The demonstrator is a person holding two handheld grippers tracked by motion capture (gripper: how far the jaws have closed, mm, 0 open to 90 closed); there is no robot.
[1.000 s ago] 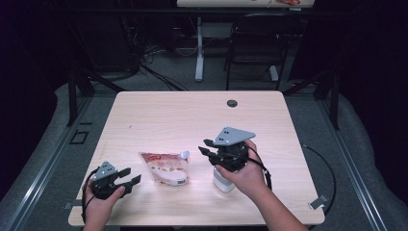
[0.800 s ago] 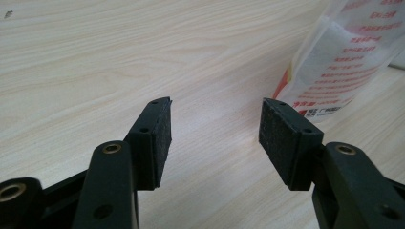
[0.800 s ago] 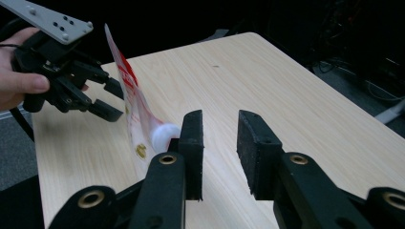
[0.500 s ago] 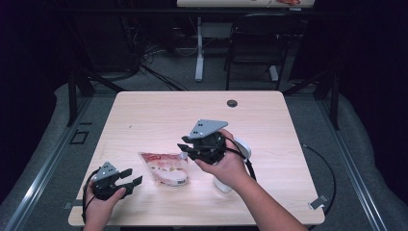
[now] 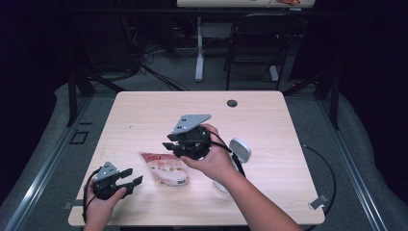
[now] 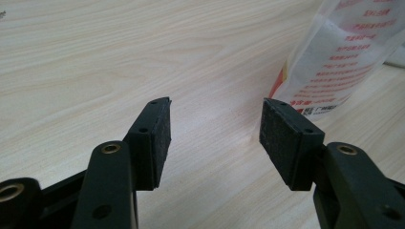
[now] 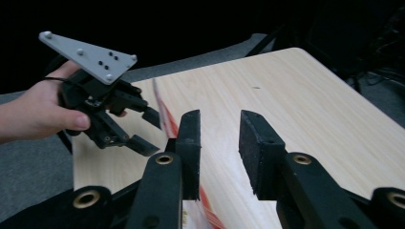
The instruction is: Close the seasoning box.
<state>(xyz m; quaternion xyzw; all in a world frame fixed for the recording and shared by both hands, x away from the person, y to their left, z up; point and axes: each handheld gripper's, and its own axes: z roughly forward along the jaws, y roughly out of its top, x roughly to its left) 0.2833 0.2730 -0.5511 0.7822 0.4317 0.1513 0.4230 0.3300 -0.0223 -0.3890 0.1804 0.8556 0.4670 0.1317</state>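
**Two grippers open, packet flat between them**

Your right gripper (image 5: 169, 143) hung above the table (image 5: 144, 110), jaws parted with nothing between the pads; they had just been opening. It sat over the upper edge of the clear snack packet (image 5: 163, 168), not touching it as far as the high view showed. Your left gripper (image 5: 131, 176) rested low near the table's near-left corner, jaws spread wide and empty, pointing at the packet, just beside its left end. In the left gripper view, the packet's red-printed edge stood beyond the right pad (image 6: 282, 138). A white device (image 5: 239, 150) lay behind your right hand (image 5: 211, 161). A dark grommet (image 5: 232, 103) marked the far edge.
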